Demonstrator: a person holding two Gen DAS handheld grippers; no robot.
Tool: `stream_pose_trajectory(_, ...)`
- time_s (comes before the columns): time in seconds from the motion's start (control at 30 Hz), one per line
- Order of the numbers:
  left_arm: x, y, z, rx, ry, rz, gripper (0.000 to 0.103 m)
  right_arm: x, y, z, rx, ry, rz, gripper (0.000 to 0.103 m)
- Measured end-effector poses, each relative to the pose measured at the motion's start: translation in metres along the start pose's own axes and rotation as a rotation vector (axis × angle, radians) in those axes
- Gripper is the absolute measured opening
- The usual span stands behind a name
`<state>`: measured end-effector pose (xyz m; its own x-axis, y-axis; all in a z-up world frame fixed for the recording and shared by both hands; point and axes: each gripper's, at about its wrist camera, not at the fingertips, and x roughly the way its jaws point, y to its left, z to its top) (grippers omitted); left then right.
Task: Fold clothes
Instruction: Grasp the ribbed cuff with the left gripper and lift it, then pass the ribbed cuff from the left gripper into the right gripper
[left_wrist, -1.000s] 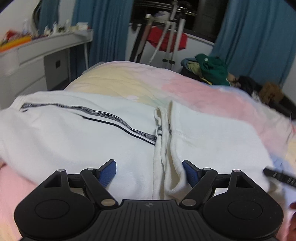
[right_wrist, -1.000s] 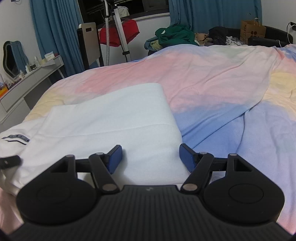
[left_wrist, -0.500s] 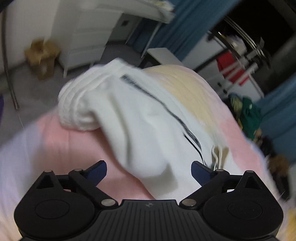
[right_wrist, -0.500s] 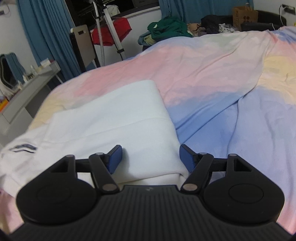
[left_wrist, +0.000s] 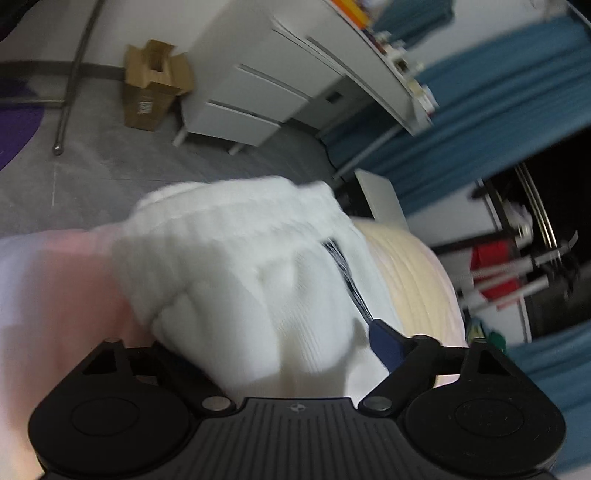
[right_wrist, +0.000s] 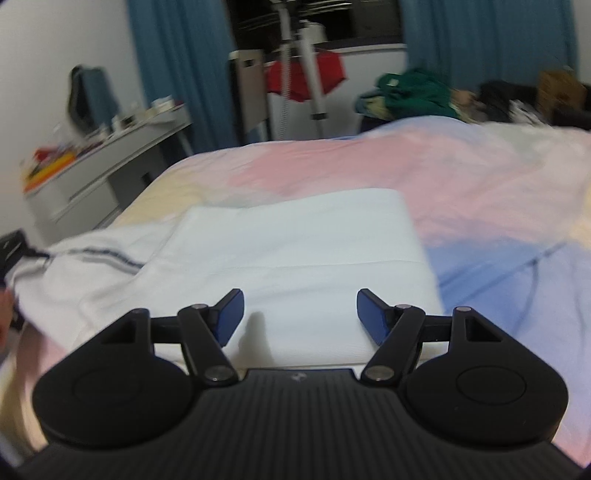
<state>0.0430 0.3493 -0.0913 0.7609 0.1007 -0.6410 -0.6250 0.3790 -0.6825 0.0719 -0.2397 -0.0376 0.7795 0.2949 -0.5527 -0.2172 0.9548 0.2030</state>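
A white garment (right_wrist: 295, 251) with a dark striped band (right_wrist: 107, 258) lies partly folded on the pastel bedspread (right_wrist: 461, 192). In the left wrist view its ribbed white end (left_wrist: 240, 266) fills the space between my left gripper's jaws (left_wrist: 266, 343). The right blue pad (left_wrist: 384, 341) shows against the cloth; the left pad is hidden under it. The jaws stand wide apart around the bunched cloth. My right gripper (right_wrist: 299, 314) is open and empty, low over the near edge of the folded part.
A white drawer desk (left_wrist: 258, 99) and a cardboard box (left_wrist: 155, 88) stand on the grey floor beyond the bed's edge. Blue curtains (right_wrist: 177, 66), a clothes rack with a red item (right_wrist: 306, 74) and a pile of green clothes (right_wrist: 413, 92) lie behind the bed.
My left gripper has swung left to the garment's ribbed end and pushed in, so cloth now sits between its jaws. My right gripper stayed open and shifted slightly over the folded part.
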Motion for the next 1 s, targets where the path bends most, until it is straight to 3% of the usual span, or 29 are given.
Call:
stream_pose_trajectory(0.17, 0.008, 0.019, 0.013, -0.053, -0.008, -0.010, 0.064, 0.022, 0.025, -0.009, -0.111, 0.093, 0.005, 0.071)
stream_pose_trajectory(0.27, 0.006, 0.022, 0.016, -0.022, -0.016, 0.003, 0.056, 0.034, 0.034, -0.015, -0.167, 0.149, -0.023, 0.071)
stream_pose_trajectory(0.43, -0.002, -0.002, 0.009, 0.141, -0.061, 0.026, 0.029, 0.034, 0.036, -0.017, -0.182, 0.156, -0.031, 0.072)
stream_pose_trajectory(0.57, -0.022, -0.039, -0.005, 0.277, -0.115, 0.062, 0.021, 0.029, 0.033, -0.013, -0.166, 0.165, -0.009, 0.072)
stream_pose_trajectory(0.67, -0.049, -0.079, -0.023, 0.435, -0.204, 0.046, 0.019, 0.018, 0.023, -0.006, -0.102, 0.158, 0.047, 0.070)
stream_pose_trajectory(0.8, -0.091, -0.138, -0.066, 0.655, -0.338, -0.037, 0.019, -0.001, 0.000, 0.004, 0.013, 0.121, 0.045, 0.070)
stream_pose_trajectory(1.0, -0.138, -0.220, -0.166, 0.843, -0.458, -0.257, 0.017, -0.025, -0.039, 0.016, 0.071, 0.036, -0.183, 0.070)
